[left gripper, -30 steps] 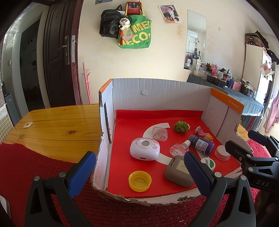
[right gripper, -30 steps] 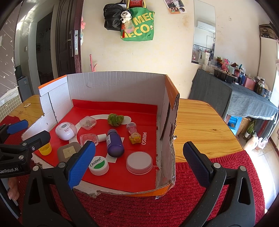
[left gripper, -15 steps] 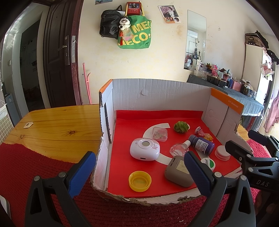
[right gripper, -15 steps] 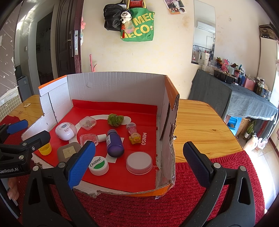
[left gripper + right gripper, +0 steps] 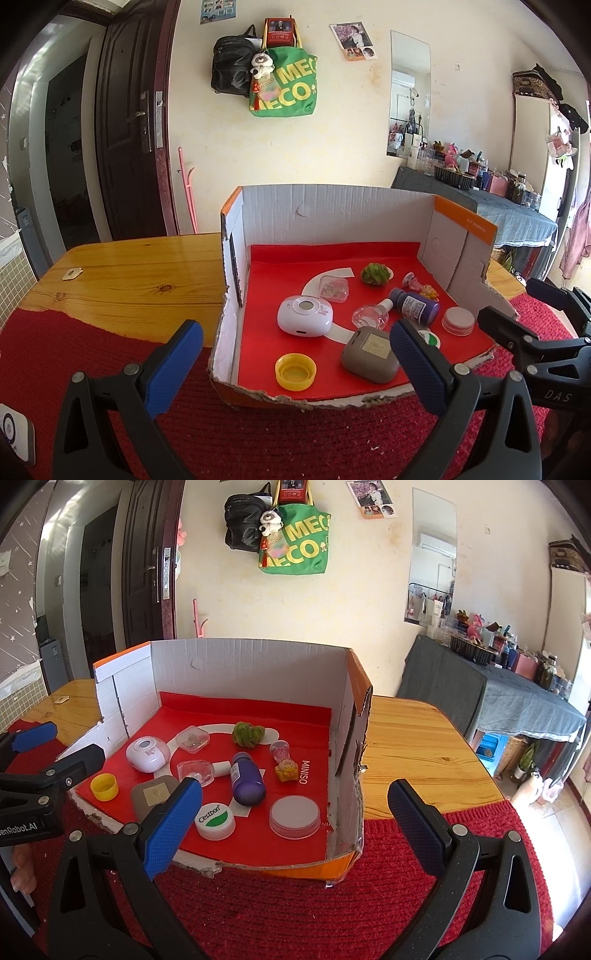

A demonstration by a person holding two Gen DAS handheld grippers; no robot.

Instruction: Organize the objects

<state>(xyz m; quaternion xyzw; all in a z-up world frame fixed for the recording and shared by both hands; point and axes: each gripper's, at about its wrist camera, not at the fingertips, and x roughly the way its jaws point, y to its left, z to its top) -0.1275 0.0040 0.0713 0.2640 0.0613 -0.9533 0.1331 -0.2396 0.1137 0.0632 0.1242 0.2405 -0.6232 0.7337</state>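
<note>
Held both claws spread wide and gripping nothing, the left claw (image 5: 295, 354) and right claw (image 5: 295, 812) hovering over the red mat (image 5: 258, 904) just before the torn, low front edge of the cardboard box (image 5: 251, 664) on the table (image 5: 413, 738), with three tall walls closing the back and sides. Read "Cestbon" on the white cap (image 5: 215, 821), "MINISO" on the red lining (image 5: 305, 771) and "MECO" on the green bag (image 5: 299, 542). Found the purple bottle (image 5: 246, 779) label too small to read, and the grey case (image 5: 154, 794) partly hidden behind a blue fingertip (image 5: 171, 821).
</note>
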